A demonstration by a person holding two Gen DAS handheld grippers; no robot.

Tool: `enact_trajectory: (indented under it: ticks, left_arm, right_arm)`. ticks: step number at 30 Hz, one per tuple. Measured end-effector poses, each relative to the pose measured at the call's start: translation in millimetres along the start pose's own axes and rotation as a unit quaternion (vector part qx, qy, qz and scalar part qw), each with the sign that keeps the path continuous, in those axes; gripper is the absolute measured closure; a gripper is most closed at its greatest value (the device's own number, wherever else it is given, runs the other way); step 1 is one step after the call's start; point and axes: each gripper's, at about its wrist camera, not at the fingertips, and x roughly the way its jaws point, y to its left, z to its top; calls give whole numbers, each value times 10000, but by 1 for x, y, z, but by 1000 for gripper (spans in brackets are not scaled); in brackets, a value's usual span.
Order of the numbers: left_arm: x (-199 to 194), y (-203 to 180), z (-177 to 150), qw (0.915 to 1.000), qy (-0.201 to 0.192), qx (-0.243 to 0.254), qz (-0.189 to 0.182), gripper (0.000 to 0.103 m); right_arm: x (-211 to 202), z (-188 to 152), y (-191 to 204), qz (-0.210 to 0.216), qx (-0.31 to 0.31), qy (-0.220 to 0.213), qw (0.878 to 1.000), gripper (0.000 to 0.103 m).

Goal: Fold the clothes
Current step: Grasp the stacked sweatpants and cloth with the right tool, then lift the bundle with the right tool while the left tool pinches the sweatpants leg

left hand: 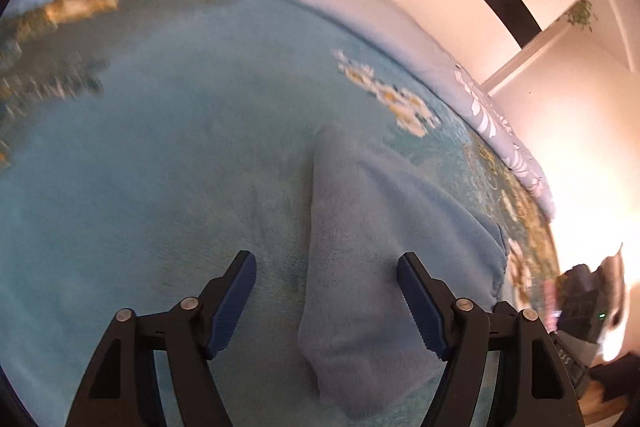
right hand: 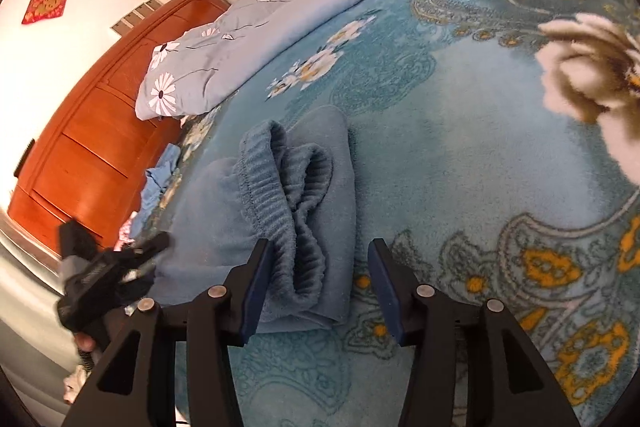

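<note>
We note blue fleece pants lying lengthwise away from right claw, waistband nearest; both claws released, left claw too.

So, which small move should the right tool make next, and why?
Probably lower the right tool and close it on the ribbed waistband of the blue fleece pants. It is open, with the bunched waistband lying between its fingers, and the left tool is open too.
</note>
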Motion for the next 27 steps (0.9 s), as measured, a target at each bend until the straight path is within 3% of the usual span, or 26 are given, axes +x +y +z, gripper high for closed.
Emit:
enact_trajectory:
  ticks: [6, 8, 10, 16, 21, 27]
  left_arm:
    - [9, -4, 1, 9997, 141, 136, -162, 29]
    - [9, -4, -1, 9996, 146, 141, -221, 36]
    - [10, -3, -3, 9992, 198, 140, -329, 53]
    - [1, -11, -11, 9992, 88, 185, -337, 79]
    - [-28, -33, -21, 9985, -74, 433, -335, 84]
    - [-72, -82, -35, 9934, -277, 971, -550, 84]
  right_arm:
    - [11, 9, 0, 277, 177, 171, 9993, 53]
    - [11, 9, 0, 341, 198, 187, 9990, 57]
    - [11, 8, -4, 486, 340, 211, 9980, 63]
    - [9, 6, -4, 578, 678, 183, 9959, 76]
    - [-11, -1, 8, 608, 643, 127, 9960, 80]
    - [-65, -14, 20, 787, 619, -111, 9949, 80]
